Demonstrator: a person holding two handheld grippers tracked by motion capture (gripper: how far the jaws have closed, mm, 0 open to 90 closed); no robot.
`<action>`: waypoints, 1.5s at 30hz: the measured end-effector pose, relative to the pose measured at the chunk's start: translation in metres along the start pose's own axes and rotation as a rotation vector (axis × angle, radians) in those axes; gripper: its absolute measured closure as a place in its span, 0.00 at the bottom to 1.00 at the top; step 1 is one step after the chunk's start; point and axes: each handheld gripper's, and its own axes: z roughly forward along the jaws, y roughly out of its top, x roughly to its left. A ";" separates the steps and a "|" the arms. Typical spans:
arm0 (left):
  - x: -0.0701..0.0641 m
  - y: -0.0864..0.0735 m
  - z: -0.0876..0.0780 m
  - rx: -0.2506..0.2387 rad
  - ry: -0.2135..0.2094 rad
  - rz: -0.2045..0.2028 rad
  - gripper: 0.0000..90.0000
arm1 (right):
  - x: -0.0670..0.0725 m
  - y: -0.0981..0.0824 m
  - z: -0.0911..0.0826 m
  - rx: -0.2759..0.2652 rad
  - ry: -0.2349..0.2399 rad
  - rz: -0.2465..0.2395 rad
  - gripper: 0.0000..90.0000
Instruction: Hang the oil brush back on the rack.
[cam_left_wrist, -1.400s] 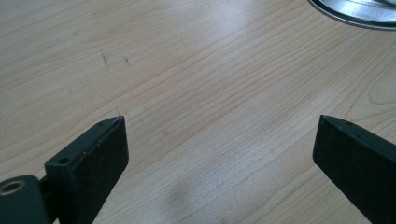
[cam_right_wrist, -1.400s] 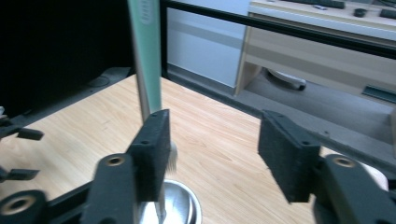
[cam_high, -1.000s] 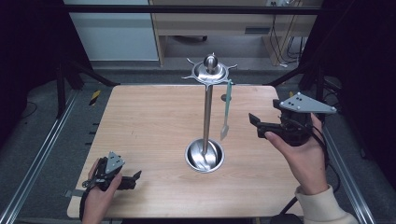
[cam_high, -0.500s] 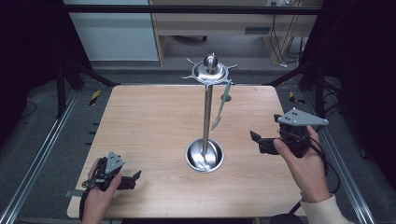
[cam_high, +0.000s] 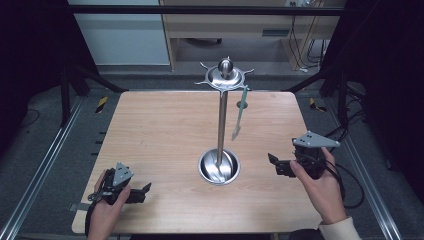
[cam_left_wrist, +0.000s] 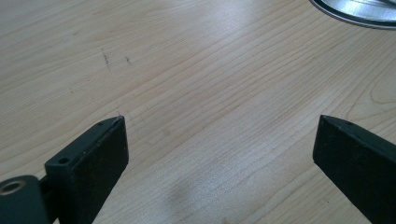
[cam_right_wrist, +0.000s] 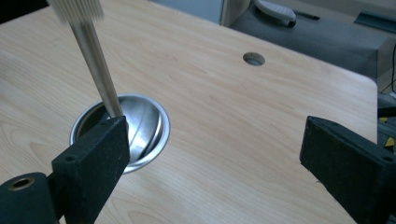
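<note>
Lowered since the earlier frames, the right gripper (cam_high: 273, 165) is now being held at the right of the high view, close over the table (cam_high: 160, 135) and level with the bowl (cam_high: 219, 167), where before it was being carried higher up the frame beside the hanging utensil (cam_high: 239, 114). Its jaws have just been opening and are now standing wide apart, with nothing between them; in the right gripper view bare wood is being framed by the two black jaws, with the bowl (cam_right_wrist: 140, 128) and the pole (cam_right_wrist: 95, 65) seen at the left. The utensil is hanging from a hook of the rack top (cam_high: 225, 76) at the upper centre of the high view, tilted, well apart from both grippers. The pole (cam_high: 221, 125) is standing upright in the bowl at the centre of the frame. The left gripper (cam_high: 145, 190) is being kept in place at the lower left of the high view, its jaws also standing wide open and empty over the wood in the left gripper view.
</note>
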 end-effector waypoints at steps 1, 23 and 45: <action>0.000 0.000 0.000 0.000 0.000 0.000 0.03 | 0.000 -0.003 0.002 0.004 0.000 0.004 0.10; -0.001 0.000 0.001 0.005 -0.001 0.003 0.03 | -0.013 -0.042 0.056 0.122 0.017 0.074 0.12; -0.001 0.000 0.001 0.007 -0.004 0.002 0.03 | -0.011 -0.048 0.107 0.182 0.027 0.081 0.14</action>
